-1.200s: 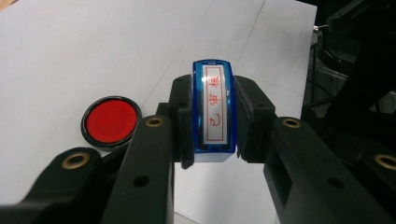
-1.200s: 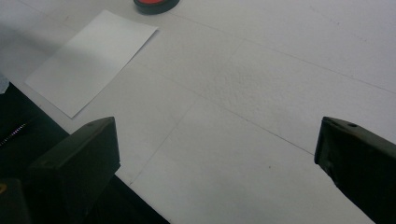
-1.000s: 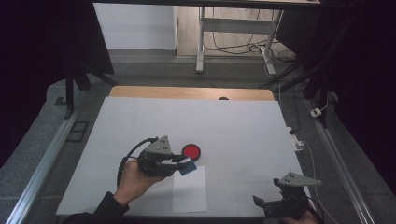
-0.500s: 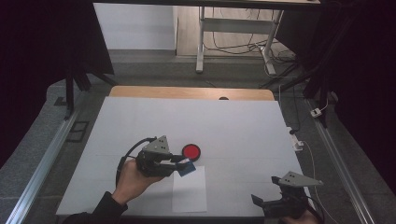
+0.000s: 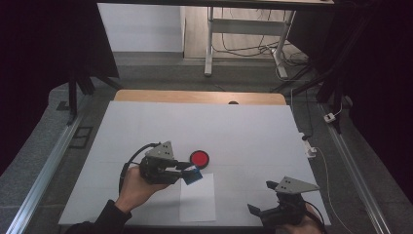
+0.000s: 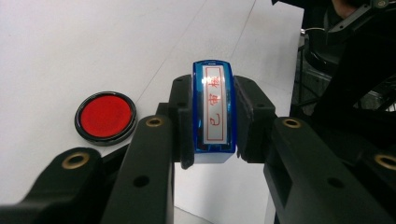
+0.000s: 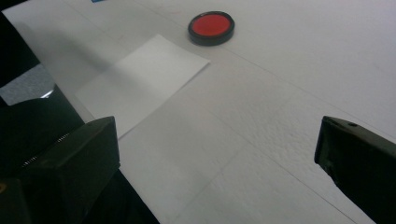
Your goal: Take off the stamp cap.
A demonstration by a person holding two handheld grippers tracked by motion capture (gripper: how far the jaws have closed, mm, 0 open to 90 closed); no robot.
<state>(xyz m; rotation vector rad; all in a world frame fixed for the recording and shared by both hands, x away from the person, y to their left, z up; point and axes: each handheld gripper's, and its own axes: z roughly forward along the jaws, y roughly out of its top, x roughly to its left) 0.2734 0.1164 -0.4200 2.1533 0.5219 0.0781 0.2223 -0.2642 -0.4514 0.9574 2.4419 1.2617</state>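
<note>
Mostly glossy blue rect. stamp (image 6: 214, 112), round red ink pad (image 6: 105, 116)

Glossy blue plastic rectangular stamp (image 6: 214, 112), matt black plastic gripper pads (image 6: 182, 116), smooth white paper sheet (image 7: 140, 79), glossy black-rimmed round red ink pad (image 7: 211, 27)

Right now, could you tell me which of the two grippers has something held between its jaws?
The left gripper: its jaws clamp a blue stamp, while the right gripper stands open over the table.
</note>
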